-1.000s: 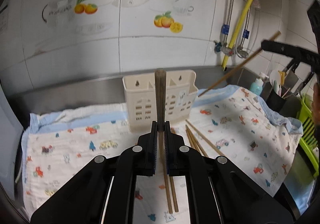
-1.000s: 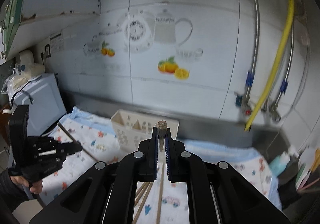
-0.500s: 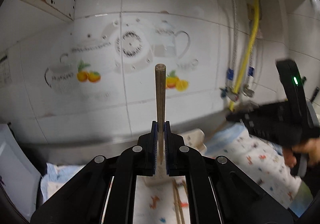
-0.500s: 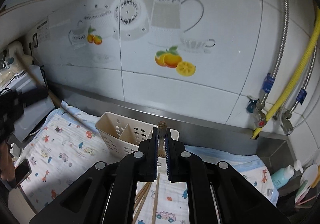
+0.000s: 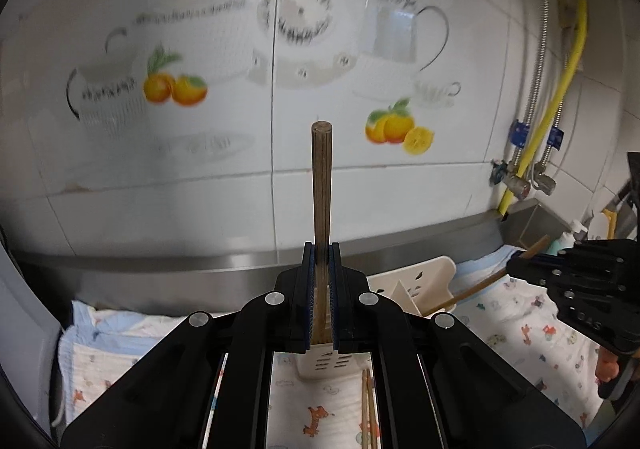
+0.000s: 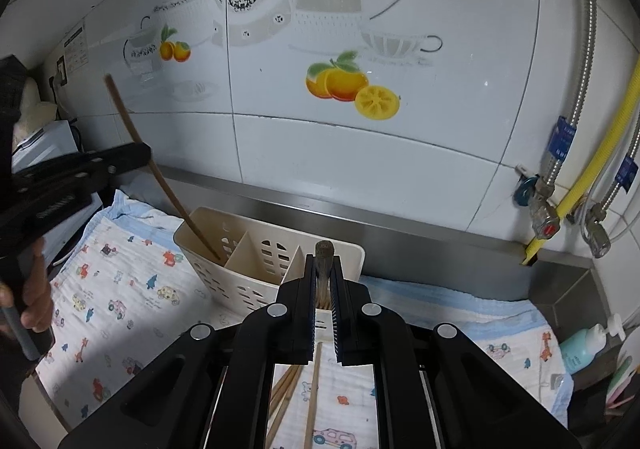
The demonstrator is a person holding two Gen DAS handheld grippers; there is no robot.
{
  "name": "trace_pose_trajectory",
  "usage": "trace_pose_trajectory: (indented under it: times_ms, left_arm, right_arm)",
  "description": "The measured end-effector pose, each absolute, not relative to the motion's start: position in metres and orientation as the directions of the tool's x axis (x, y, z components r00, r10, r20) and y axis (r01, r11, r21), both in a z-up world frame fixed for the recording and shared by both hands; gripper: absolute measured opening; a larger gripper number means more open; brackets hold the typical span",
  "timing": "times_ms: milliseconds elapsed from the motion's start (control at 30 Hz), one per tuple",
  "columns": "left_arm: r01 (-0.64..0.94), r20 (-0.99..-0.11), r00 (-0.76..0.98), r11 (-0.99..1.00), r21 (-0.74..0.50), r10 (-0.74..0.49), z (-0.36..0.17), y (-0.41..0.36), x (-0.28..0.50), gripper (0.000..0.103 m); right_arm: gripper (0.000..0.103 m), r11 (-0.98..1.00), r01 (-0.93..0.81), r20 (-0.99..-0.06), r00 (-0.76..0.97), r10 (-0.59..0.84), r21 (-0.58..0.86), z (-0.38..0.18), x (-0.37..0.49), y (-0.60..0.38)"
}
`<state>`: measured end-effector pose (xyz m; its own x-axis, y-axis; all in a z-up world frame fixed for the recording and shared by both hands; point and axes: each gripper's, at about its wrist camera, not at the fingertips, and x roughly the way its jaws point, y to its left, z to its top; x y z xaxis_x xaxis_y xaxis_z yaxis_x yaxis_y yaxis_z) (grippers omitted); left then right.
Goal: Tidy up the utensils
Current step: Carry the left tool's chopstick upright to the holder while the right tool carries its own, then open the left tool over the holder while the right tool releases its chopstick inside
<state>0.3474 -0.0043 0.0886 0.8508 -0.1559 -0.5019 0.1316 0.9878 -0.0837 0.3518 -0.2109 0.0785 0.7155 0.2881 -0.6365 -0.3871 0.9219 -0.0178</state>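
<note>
My left gripper (image 5: 321,249) is shut on a brown chopstick (image 5: 321,185). In the right wrist view that gripper (image 6: 144,155) holds the chopstick (image 6: 160,177) slanted, its lower tip inside the left compartment of the cream slotted utensil holder (image 6: 224,277). My right gripper (image 6: 324,261) is shut on a second chopstick (image 6: 324,249), just in front of the holder's right end. In the left wrist view the right gripper (image 5: 514,265) shows at right, its chopstick (image 5: 480,287) pointing into the holder (image 5: 416,285). Several loose chopsticks (image 6: 288,389) lie on the printed cloth (image 6: 120,301).
A tiled wall with fruit and teapot decals rises behind a steel ledge (image 6: 400,215). A yellow hose (image 6: 600,153) and valves hang at right. A soap bottle (image 6: 580,349) and utensil jar stand at far right. A white appliance (image 6: 40,145) sits at left.
Both grippers have come down close to the holder. The left chopstick's tip has entered the left compartment. The right gripper has moved nearer the holder's right end.
</note>
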Motion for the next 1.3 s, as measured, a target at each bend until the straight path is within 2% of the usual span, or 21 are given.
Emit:
trace_pose_trajectory:
  times_ms: [300, 467, 500, 533, 567, 867, 1033, 1300]
  left_arm:
    - [0.134, -0.531, 0.831, 0.986, -0.101, -0.167, 0.073, -0.004, 0.357, 0.008]
    - [0.140, -0.515, 0.839, 0.984, -0.110, -0.177, 0.081, -0.001, 0.351, 0.009]
    - [0.142, -0.508, 0.842, 0.984, -0.111, -0.179, 0.084, 0.000, 0.347, 0.014]
    - [0.139, -0.503, 0.846, 0.984, -0.110, -0.175, 0.086, 0.001, 0.344, 0.025]
    - [0.130, -0.493, 0.854, 0.986, -0.106, -0.165, 0.089, 0.002, 0.338, 0.028]
    - [0.146, -0.449, 0.875, 0.983, -0.109, -0.180, 0.098, 0.008, 0.272, 0.030]
    - [0.159, -0.485, 0.854, 0.982, -0.101, -0.188, 0.069, 0.005, 0.237, 0.030]
    - [0.163, -0.603, 0.767, 0.976, -0.146, -0.219, -0.004, 0.004, 0.210, 0.030]
  right_arm:
    - [0.008, 0.923, -0.384, -0.631, 0.720, 0.290, -0.014, 0.078, 0.350, -0.214]
    - [0.019, 0.928, -0.371, -0.607, 0.741, 0.287, -0.014, 0.088, 0.340, -0.221]
    - [0.021, 0.930, -0.368, -0.602, 0.746, 0.286, -0.014, 0.090, 0.337, -0.222]
    - [0.021, 0.931, -0.366, -0.593, 0.753, 0.286, -0.015, 0.093, 0.331, -0.225]
    - [0.021, 0.931, -0.365, -0.587, 0.757, 0.287, -0.016, 0.095, 0.326, -0.227]
    - [0.028, 0.932, -0.364, -0.554, 0.776, 0.302, -0.001, 0.089, 0.260, -0.240]
    - [0.028, 0.937, -0.350, -0.561, 0.774, 0.293, 0.007, 0.065, 0.225, -0.245]
    - [0.028, 0.956, -0.292, -0.590, 0.772, 0.236, 0.000, 0.012, 0.182, -0.252]
